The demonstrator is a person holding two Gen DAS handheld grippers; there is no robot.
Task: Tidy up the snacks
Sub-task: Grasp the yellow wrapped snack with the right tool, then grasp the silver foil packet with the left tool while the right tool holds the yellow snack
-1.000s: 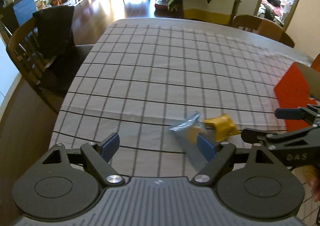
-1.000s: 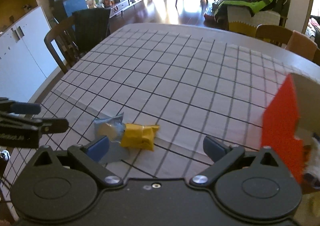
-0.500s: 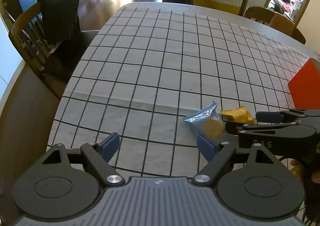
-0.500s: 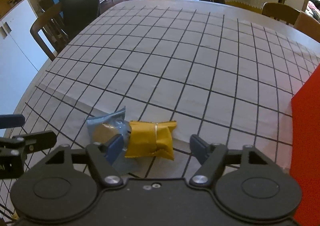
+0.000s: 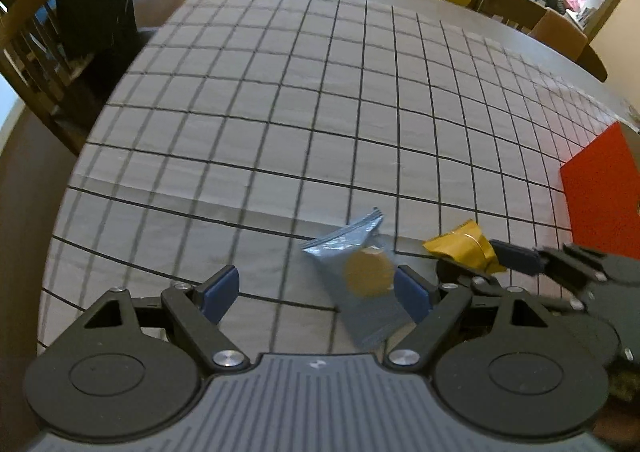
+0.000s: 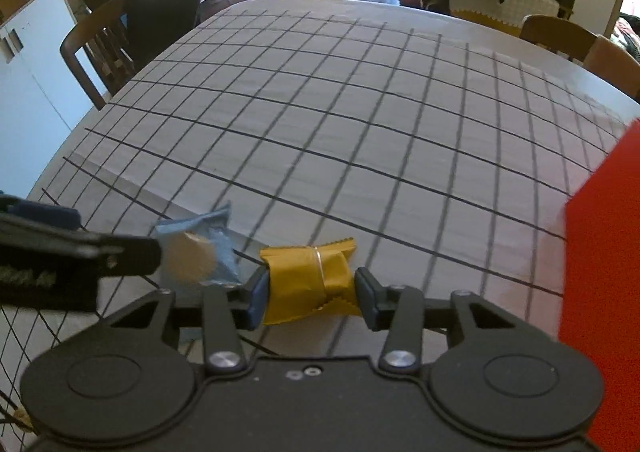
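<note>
Right wrist view: the right gripper (image 6: 312, 296) sits at lower centre of the frame with both blue pads against the ends of the yellow snack packet (image 6: 310, 280). Its jaws have just been closing, and the packet is pinched between them. The packet lies on the checked tablecloth (image 6: 360, 111). To its left, at mid-left of the frame, lies the blue snack pouch (image 6: 204, 248), touching or nearly touching the packet; contact cannot be confirmed. A red box (image 6: 600, 284) fills the right edge. The left gripper enters from the left edge, partly over the pouch.

Left wrist view: the left gripper (image 5: 318, 294) occupies the lower centre with its jaws spread wide. The blue snack pouch (image 5: 360, 276) lies in the gap, close against the right-hand pad; the left-hand pad (image 5: 220, 288) stands well apart from it, so nothing is gripped. The yellow snack packet (image 5: 464, 250) appears at lower right, held at the tip of the right gripper (image 5: 476, 264). The red box (image 5: 600, 191) stands at the right edge, on the checked tablecloth (image 5: 280, 111). A wooden chair (image 5: 36, 63) stands at upper left beside the table.
</note>
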